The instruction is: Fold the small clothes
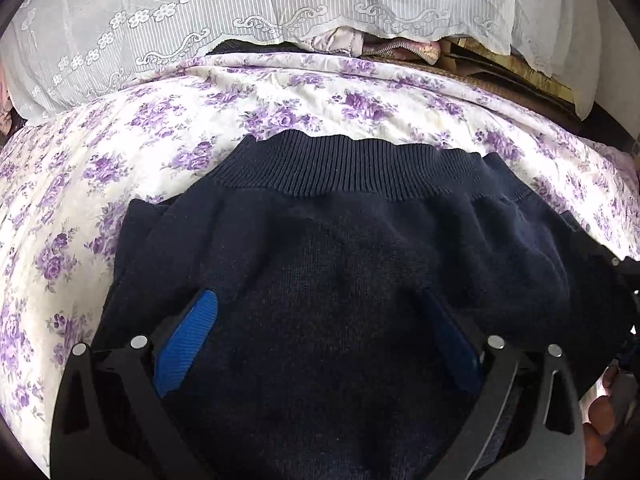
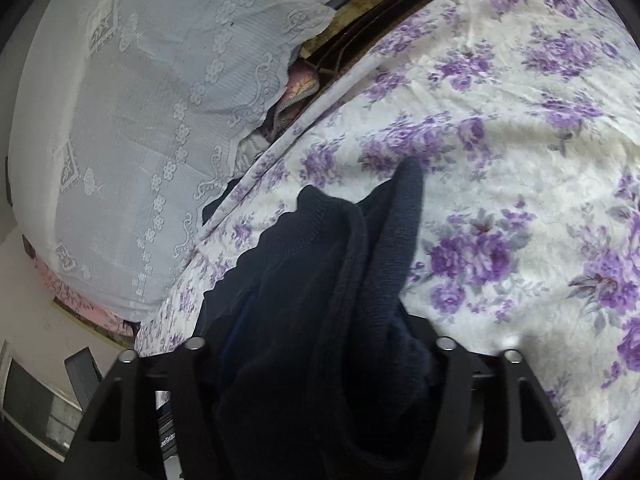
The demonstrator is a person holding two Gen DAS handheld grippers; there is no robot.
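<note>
Knitted navy garment on printed cotton-like bedspread.
The navy knit garment point(image 1: 340, 248) looks matt and fuzzy, its waistband point(image 1: 344, 168) ribbed. The floral bedspread point(image 1: 120, 168) seems smooth, crinkled cloth. A white lace cover point(image 1: 160, 20) looks sheer. Gripper pads point(image 1: 188, 340) appear ridged blue rubber, possibly plastic.

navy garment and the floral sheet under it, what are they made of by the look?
Navy garment: knit, probably cotton or a blend; matte, with a ribbed band along its far edge. Floral sheet: thin woven fabric, likely cotton; matte, finely creased, printed purple flowers.
</note>
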